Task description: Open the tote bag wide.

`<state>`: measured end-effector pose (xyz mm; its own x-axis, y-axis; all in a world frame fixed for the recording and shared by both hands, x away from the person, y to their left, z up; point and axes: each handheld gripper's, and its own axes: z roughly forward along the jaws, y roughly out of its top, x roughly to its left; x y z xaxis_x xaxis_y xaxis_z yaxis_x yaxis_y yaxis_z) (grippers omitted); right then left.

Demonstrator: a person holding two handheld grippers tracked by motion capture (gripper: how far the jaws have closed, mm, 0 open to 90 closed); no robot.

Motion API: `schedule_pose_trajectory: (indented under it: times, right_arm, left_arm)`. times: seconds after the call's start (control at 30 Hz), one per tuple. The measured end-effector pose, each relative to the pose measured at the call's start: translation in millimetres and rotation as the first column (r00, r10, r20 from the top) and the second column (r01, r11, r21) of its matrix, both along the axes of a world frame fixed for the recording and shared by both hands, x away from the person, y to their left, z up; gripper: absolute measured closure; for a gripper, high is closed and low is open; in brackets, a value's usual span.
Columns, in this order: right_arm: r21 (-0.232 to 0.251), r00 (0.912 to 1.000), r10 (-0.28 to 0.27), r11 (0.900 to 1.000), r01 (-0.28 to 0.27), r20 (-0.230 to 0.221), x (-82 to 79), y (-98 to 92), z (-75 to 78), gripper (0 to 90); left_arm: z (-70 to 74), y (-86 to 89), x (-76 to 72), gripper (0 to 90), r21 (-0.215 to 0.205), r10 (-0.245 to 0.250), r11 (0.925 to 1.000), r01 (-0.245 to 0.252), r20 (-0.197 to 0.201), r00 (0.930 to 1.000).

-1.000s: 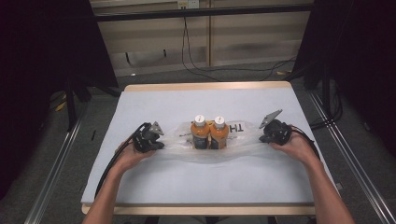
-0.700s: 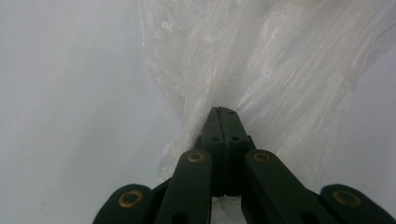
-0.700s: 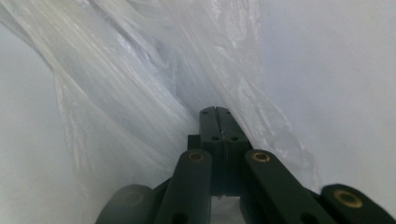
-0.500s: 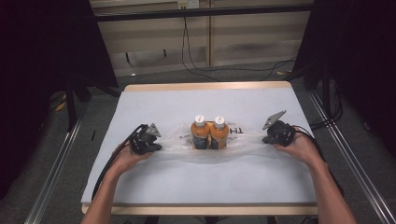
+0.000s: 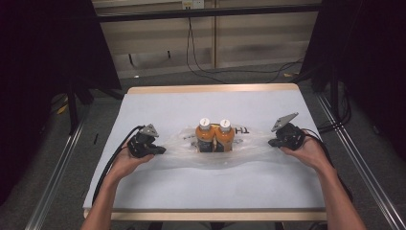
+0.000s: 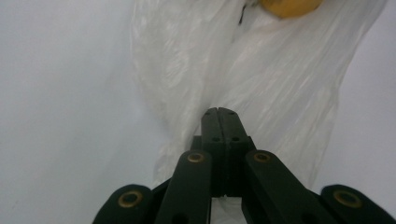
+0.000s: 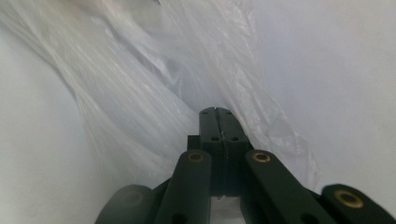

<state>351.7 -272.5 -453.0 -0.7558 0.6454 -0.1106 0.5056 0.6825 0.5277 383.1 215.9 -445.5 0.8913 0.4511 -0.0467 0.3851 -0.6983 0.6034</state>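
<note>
2 bottles (image 5: 215, 135) mid-table (image 5: 158, 103) | in bag (image 5: 249, 143) | grippers flank

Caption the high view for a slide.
Two hand-held grippers, left and right, pinch opposite ends of a clear plastic bag around two orange white-capped bottles.

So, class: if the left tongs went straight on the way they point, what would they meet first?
The clear plastic bag they are already pinching; beyond it, probably the orange bottles inside, though depth is hard to judge.
</note>
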Motion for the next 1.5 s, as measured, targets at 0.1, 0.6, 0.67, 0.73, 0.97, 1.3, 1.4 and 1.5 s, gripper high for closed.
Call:
schedule_pose_trajectory:
  times: [0.1, 0.6, 0.67, 0.73, 0.97, 1.3, 1.4, 1.5]
  right_arm:
    - [0.056, 0.9999, 0.009, 0.998, -0.010, 0.011, -1.5, -1.4, 5.1, 90.0]
    - [0.248, 0.9956, 0.047, 0.966, -0.066, 0.081, -9.1, 9.2, 30.2, 90.0]
    - [0.262, 0.9933, 0.072, 0.961, -0.094, 0.090, -11.3, 19.6, 33.9, 90.0]
    - [0.266, 0.9908, 0.094, 0.957, -0.117, 0.097, -12.3, 29.1, 36.2, 90.0]
    - [0.272, 0.9840, 0.149, 0.947, -0.171, 0.097, -12.6, 56.4, 39.5, 90.0]
    - [0.253, 0.9805, 0.184, 0.948, -0.196, 0.069, 9.7, 77.6, 33.7, 90.0]
    - [0.254, 0.9817, 0.185, 0.948, -0.190, 0.046, 22.0, 86.2, 26.2, 90.0]
    - [0.265, 0.9831, 0.181, 0.947, -0.181, 0.026, 32.1, 90.6, 20.7, 90.0]
  left_arm:
    - [2.5, -0.6, -0.5, 90.0, -0.038, -0.006, 0.9993, 0.006, -0.003, 1.0000]
    - [23.9, -24.6, -11.2, 89.7, -0.191, -0.067, 0.9787, 0.076, 0.053, 0.9963]
    - [24.7, -29.5, -12.1, 89.7, -0.193, -0.070, 0.9781, 0.079, 0.054, 0.9961]
    - [25.1, -34.5, -12.9, 89.7, -0.200, -0.075, 0.9761, 0.085, 0.056, 0.9956]
    - [23.4, -59.9, -21.8, 89.8, -0.244, -0.117, 0.9612, 0.128, 0.059, 0.9914]
    - [24.2, -117.3, -43.3, 89.8, -0.223, -0.183, 0.9527, 0.207, 0.124, 0.9754]
    - [19.7, -128.0, -41.8, 86.9, -0.230, -0.166, 0.9538, 0.193, 0.132, 0.9773]
    - [16.1, -136.5, -41.8, 89.8, -0.222, -0.138, 0.9605, 0.168, 0.144, 0.9799]
